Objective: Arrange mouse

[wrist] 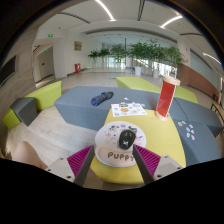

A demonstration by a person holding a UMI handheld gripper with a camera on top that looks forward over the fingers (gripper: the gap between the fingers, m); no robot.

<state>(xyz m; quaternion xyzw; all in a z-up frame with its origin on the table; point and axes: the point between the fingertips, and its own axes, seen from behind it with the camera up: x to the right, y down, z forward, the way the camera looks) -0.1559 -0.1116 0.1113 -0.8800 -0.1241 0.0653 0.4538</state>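
Note:
A black mouse (127,139) lies on a round white mat (112,150) printed with a puppy face and the word PUPPY. The mat rests near the front edge of a yellow table (160,135). My gripper (112,166) is open. Its left pink pad (80,160) and right pink pad (146,158) stand at either side of the mat's near rim. The mat lies between the fingertips, and the mouse sits just ahead of them, toward the right finger. The fingers hold nothing.
A red upright box (166,97) stands at the table's far right. A white card with dark items (127,108) lies beyond the mat. A blue object (101,98) lies on a grey surface to the far left. A green bench (40,97) stands at the left.

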